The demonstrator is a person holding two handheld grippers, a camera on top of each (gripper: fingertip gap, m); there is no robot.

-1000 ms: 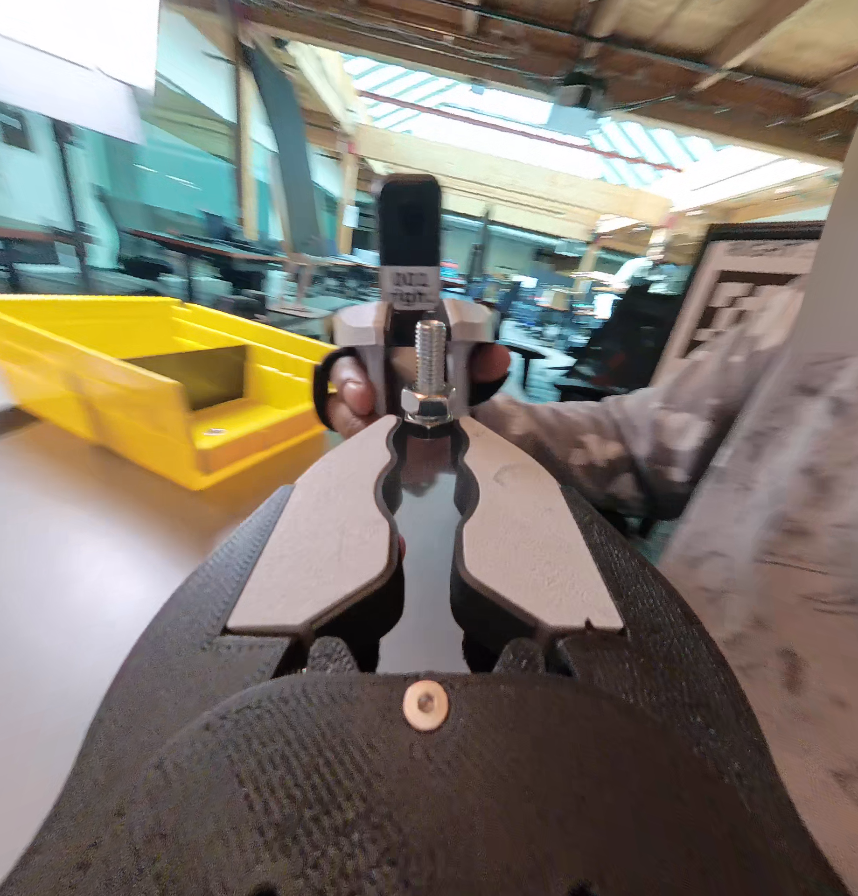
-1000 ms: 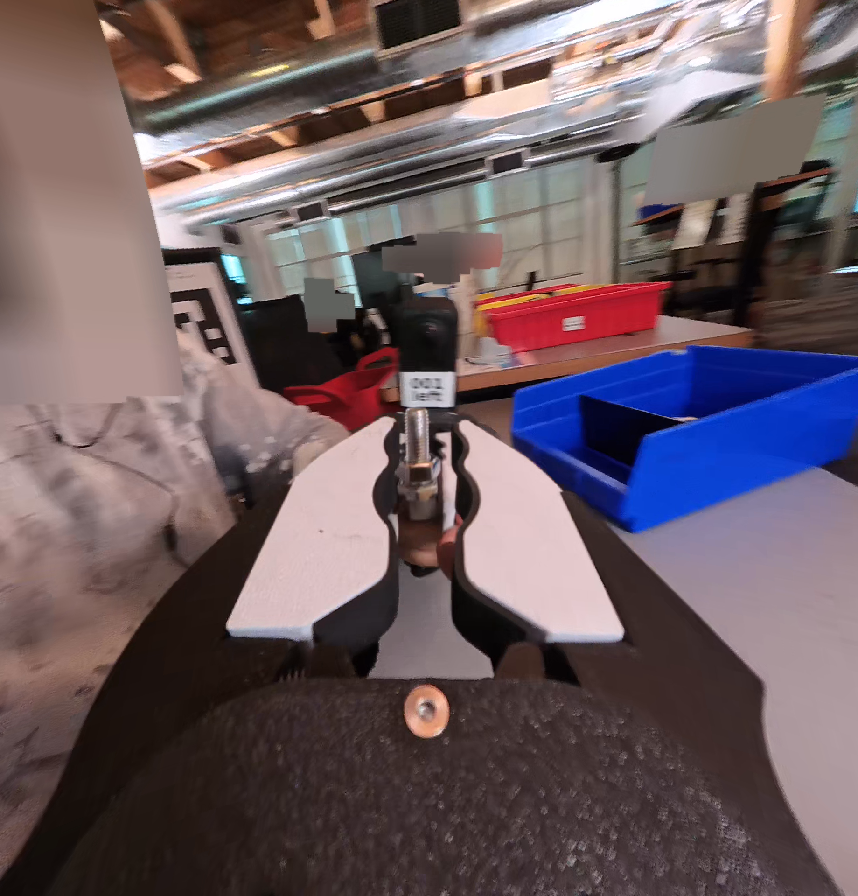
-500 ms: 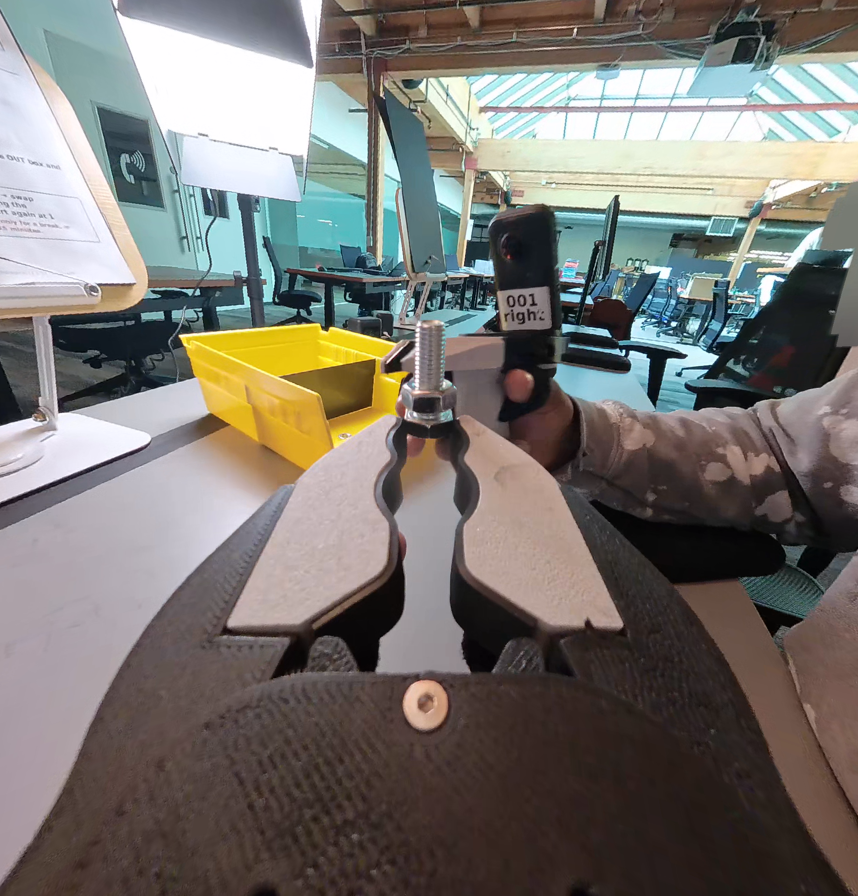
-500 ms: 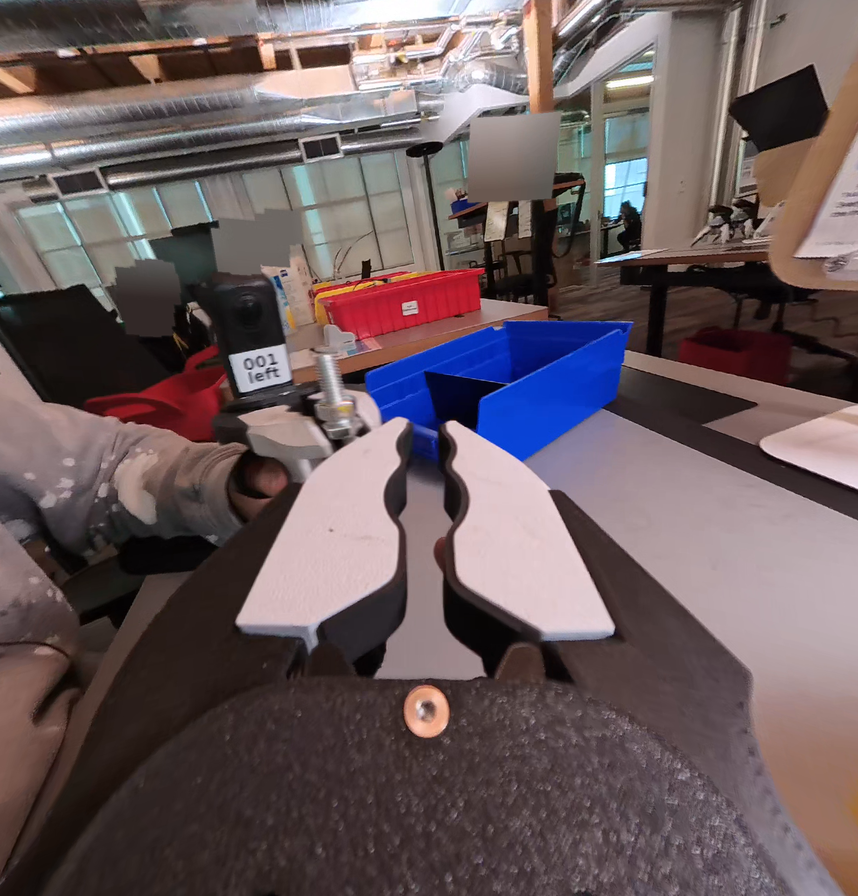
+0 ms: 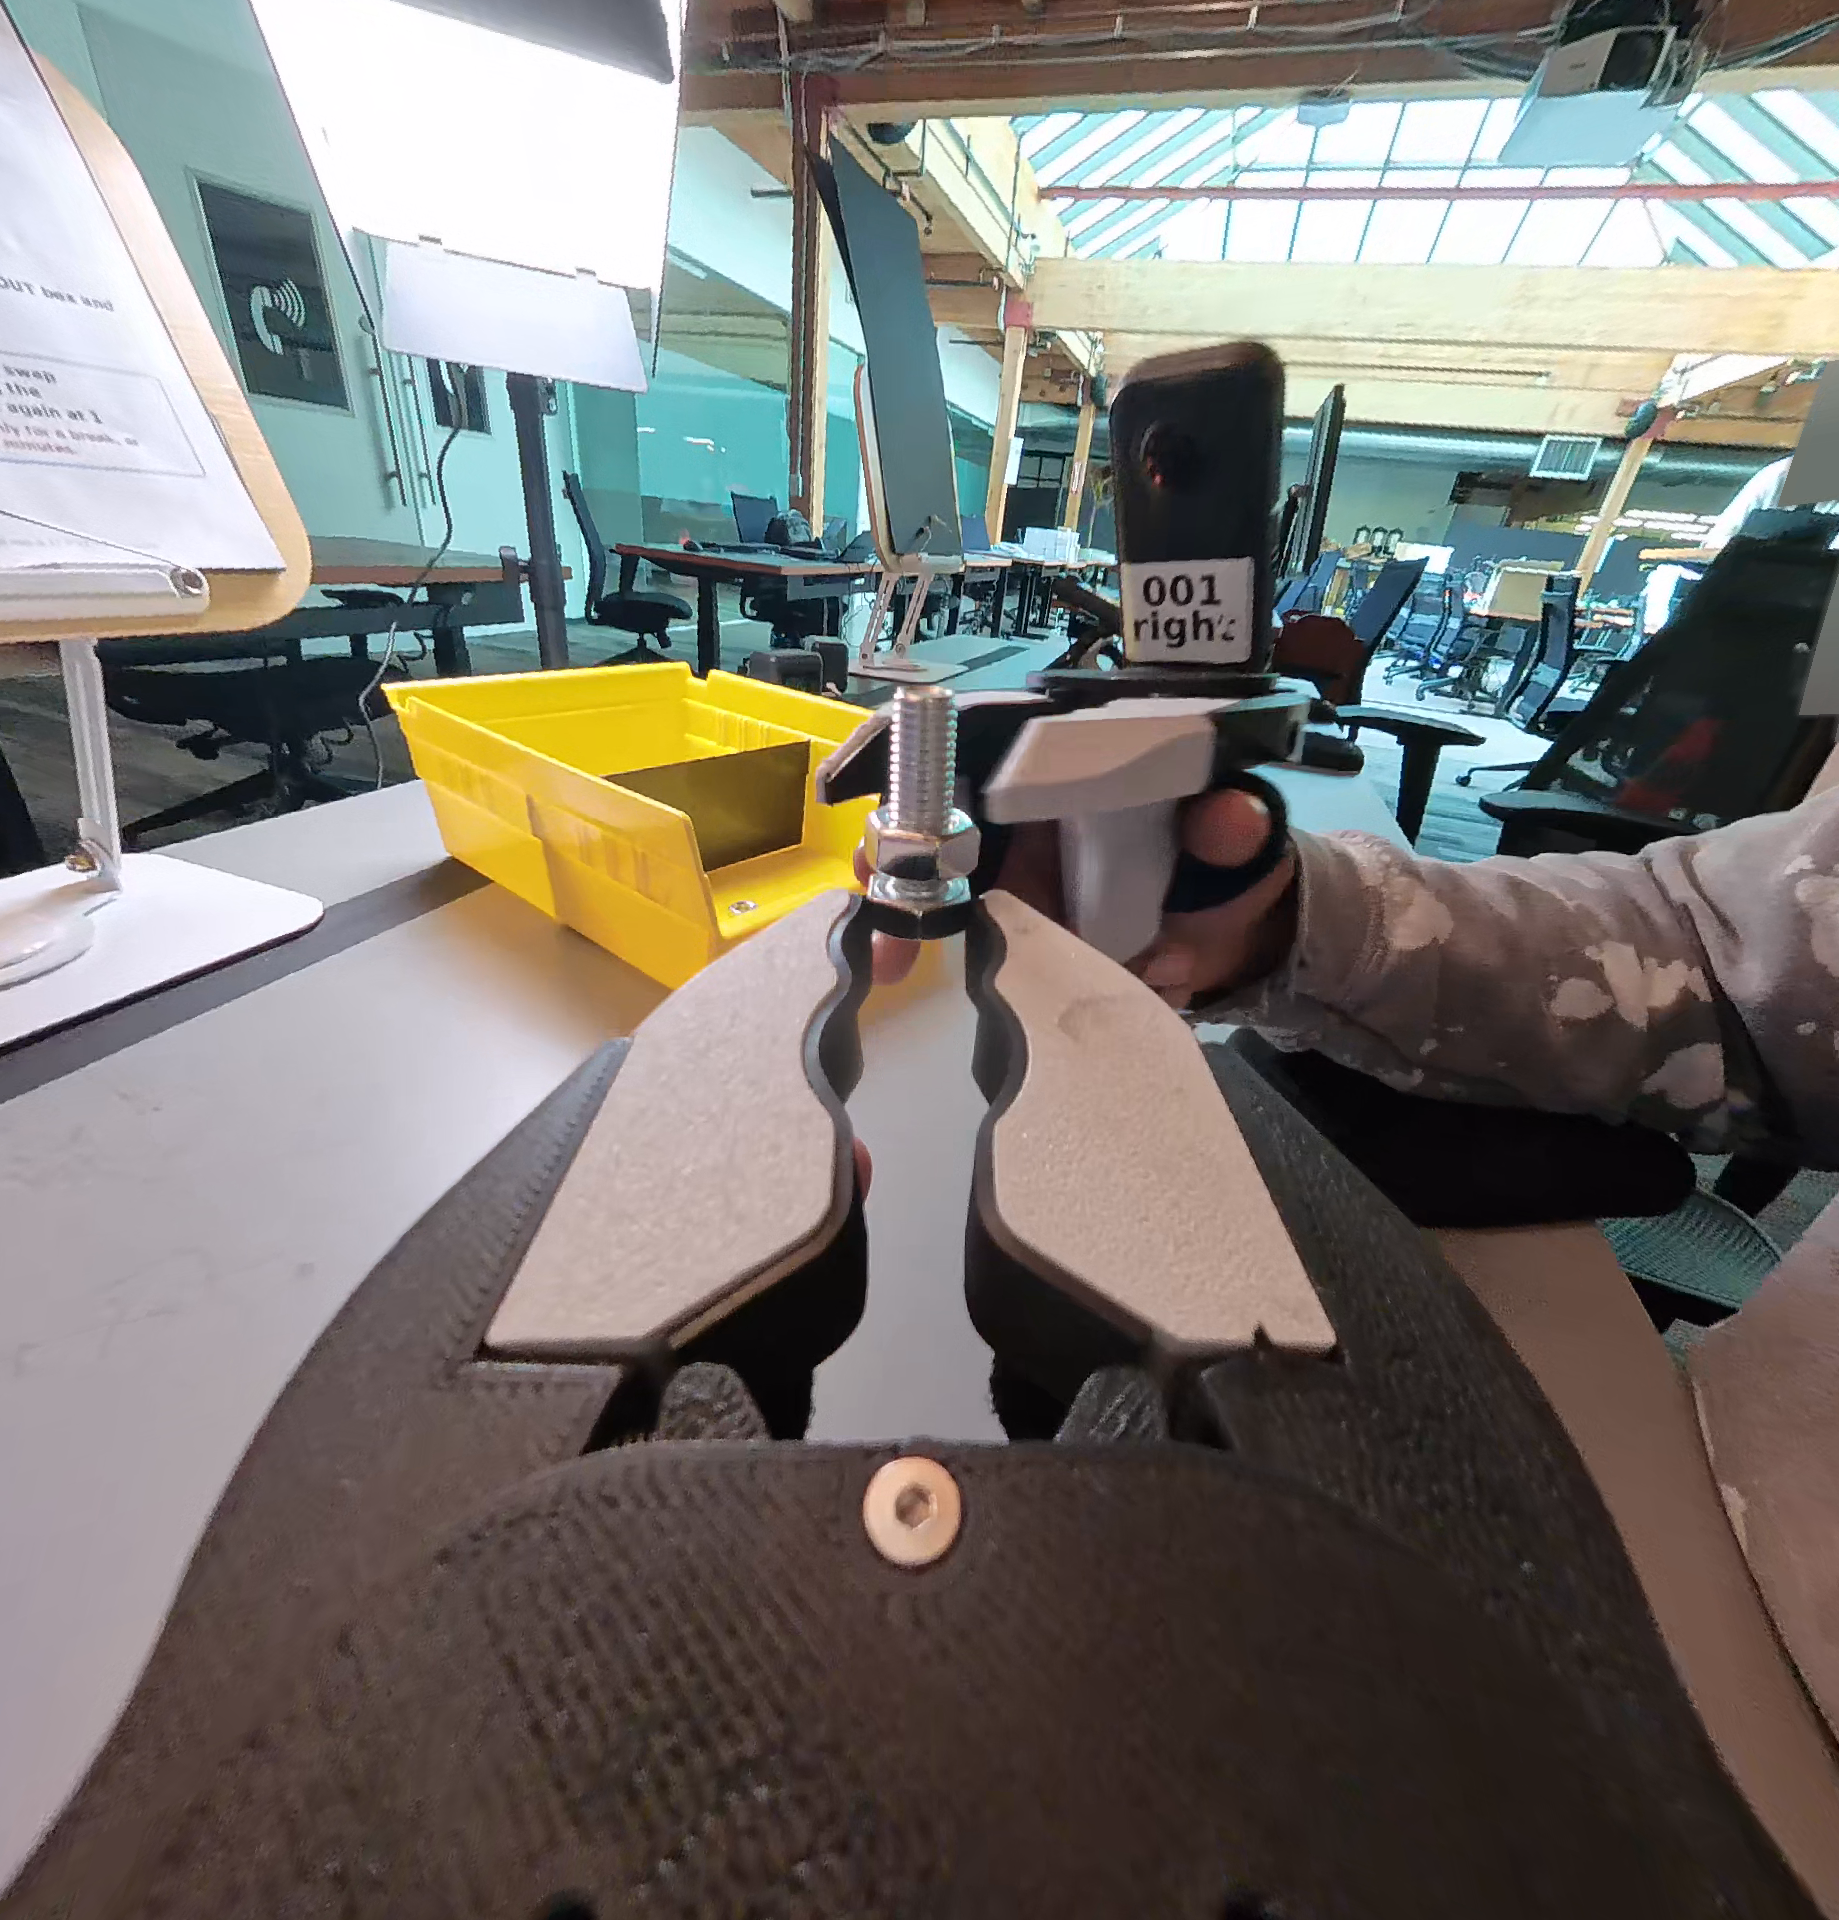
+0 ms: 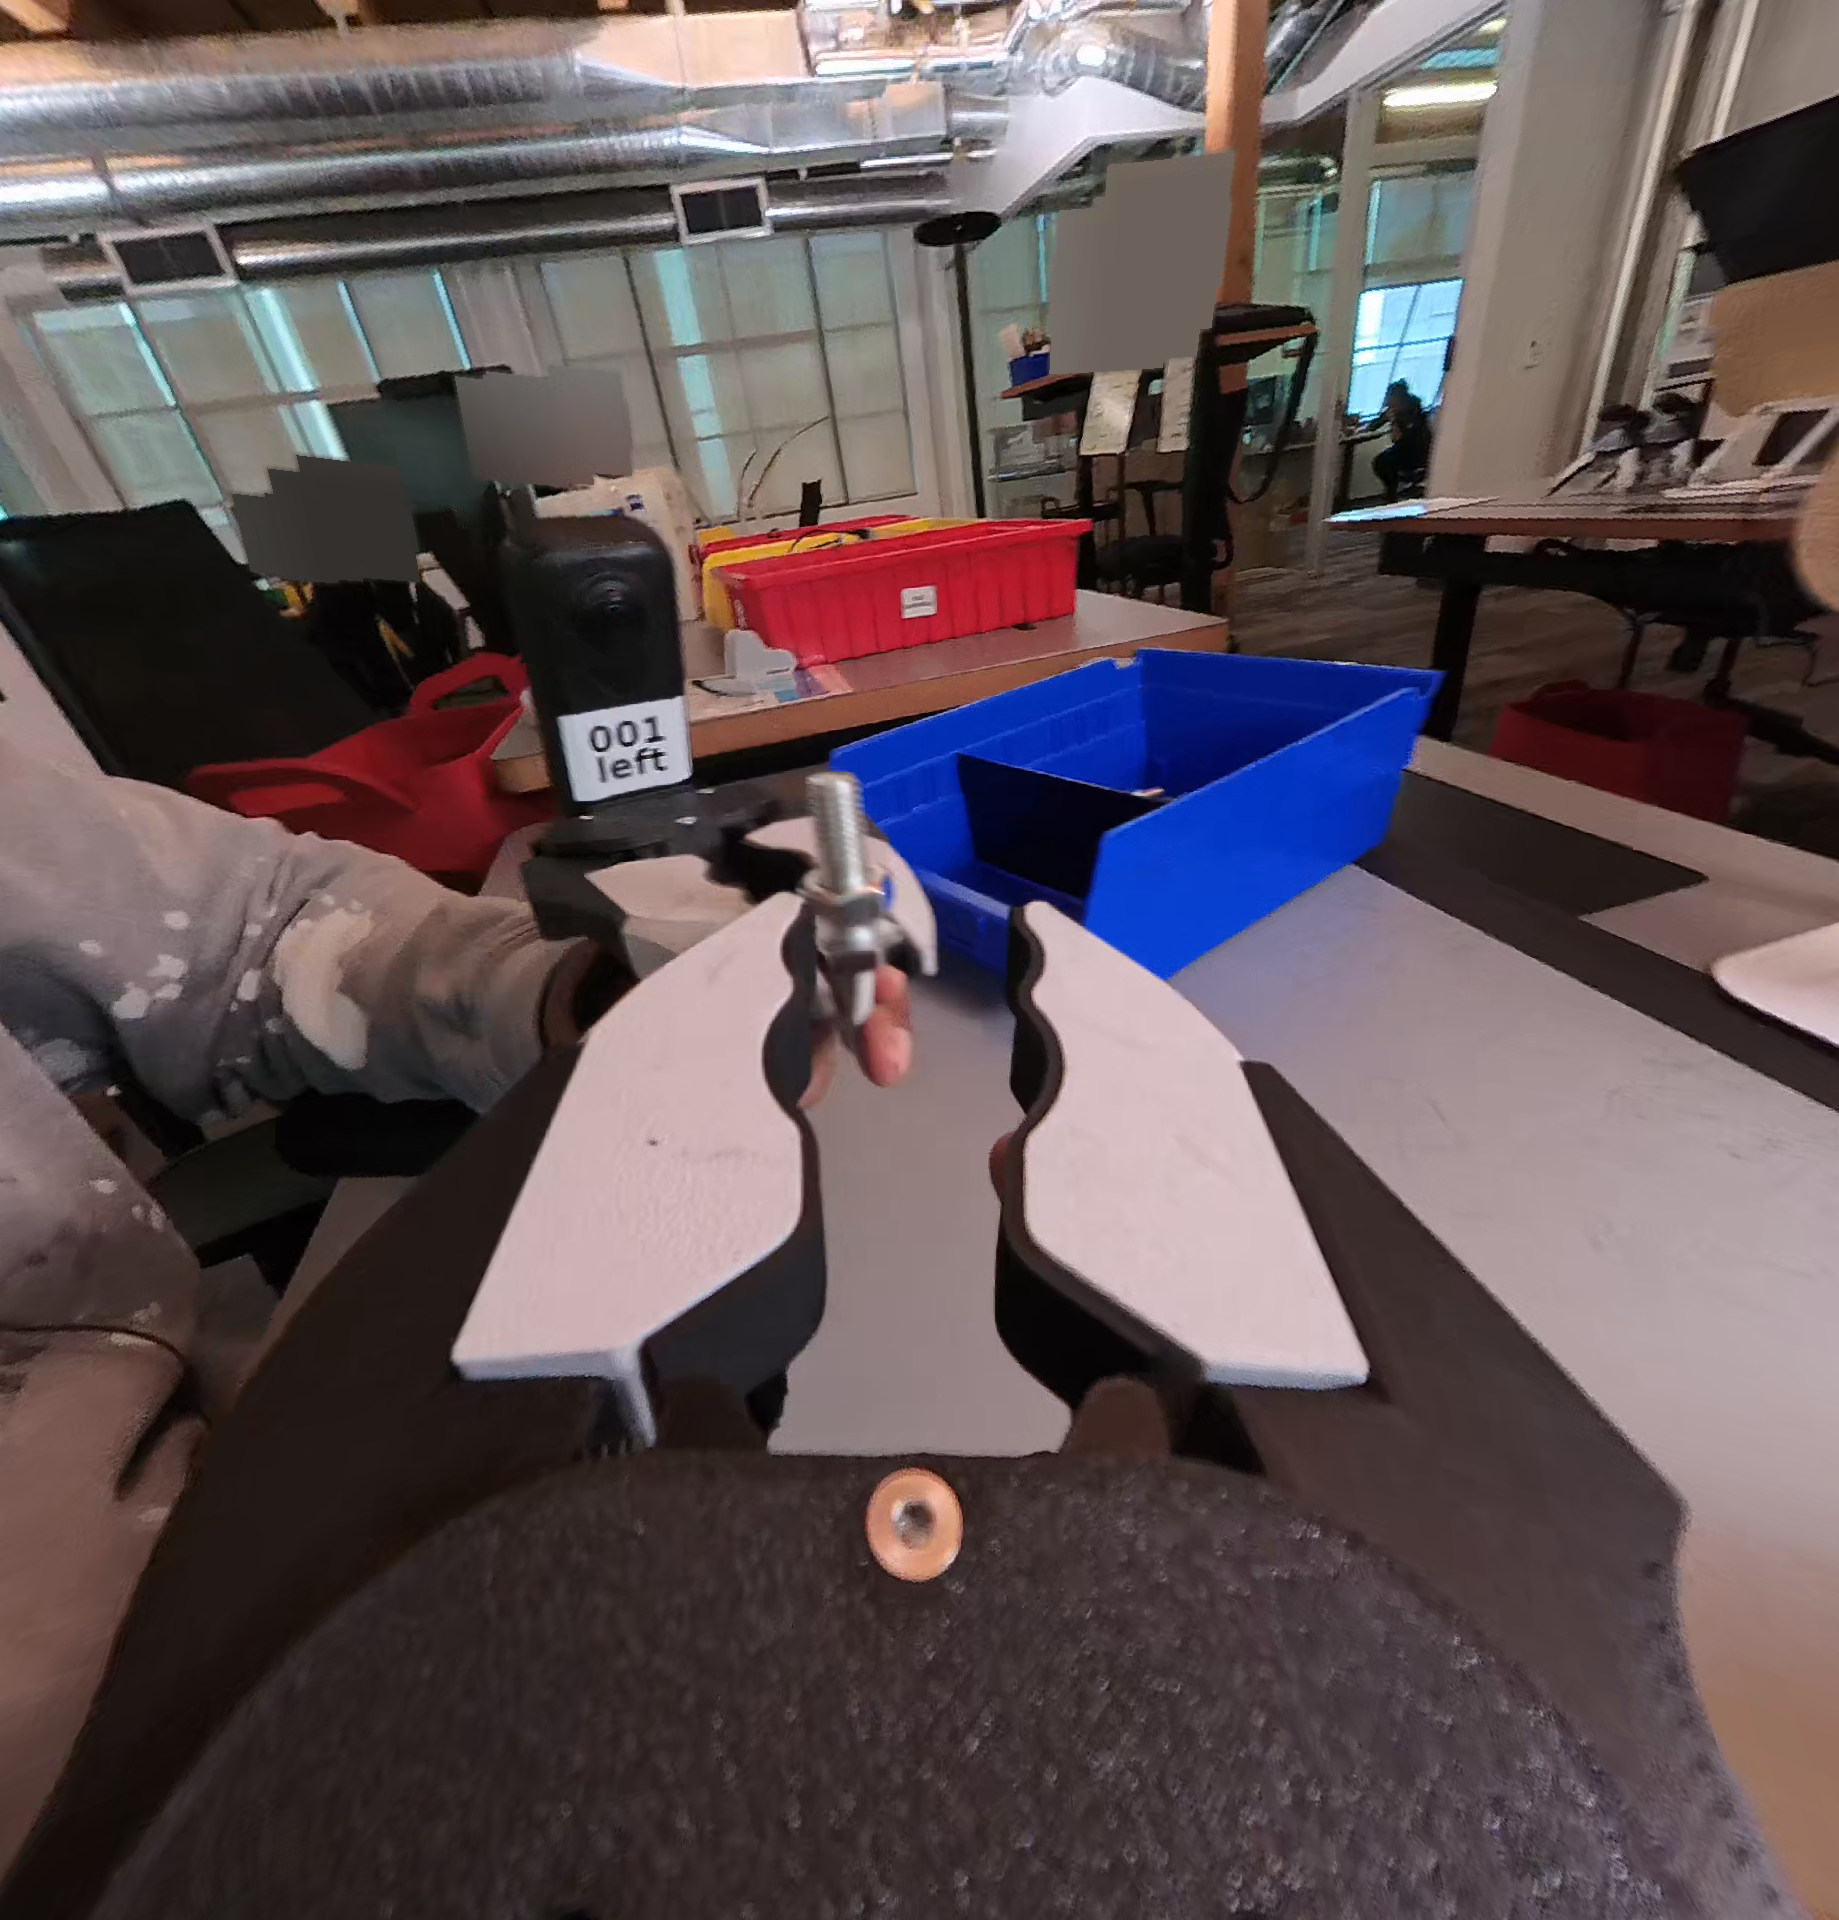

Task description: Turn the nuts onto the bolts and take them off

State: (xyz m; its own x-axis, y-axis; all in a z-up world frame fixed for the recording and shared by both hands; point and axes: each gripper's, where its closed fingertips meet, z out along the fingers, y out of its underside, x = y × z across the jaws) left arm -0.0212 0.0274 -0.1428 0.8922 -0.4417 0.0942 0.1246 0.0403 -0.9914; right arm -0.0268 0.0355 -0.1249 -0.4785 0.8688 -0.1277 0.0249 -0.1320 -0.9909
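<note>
My left gripper [image 5: 915, 920] is shut on the head of a silver bolt [image 5: 923, 753] and holds it upright above the table. A hex nut [image 5: 920, 854] sits low on the thread, just above the jaws. My right gripper [image 6: 910, 930] is open and empty. The bolt [image 6: 838, 826] and its nut [image 6: 844, 899] stand just past its tips, close to its left finger and not gripped. In the left wrist view the right gripper's fingers [image 5: 1102, 753] show behind the bolt, spread on either side of the thread.
A yellow bin [image 5: 582, 831] stands on the grey table [image 5: 219, 1143] to the left of the bolt. A blue bin [image 6: 1237, 831] stands beyond the right gripper. A white stand base [image 5: 115, 925] with a paper board is at the far left. A person's sleeve [image 5: 1517, 966] is on the right. The tips of both grippers are at nearly the same place.
The right gripper was closed around the nut, then let go and swung aside. It is now back by the bolt with wider jaws. The left gripper has kept hold of the bolt.
</note>
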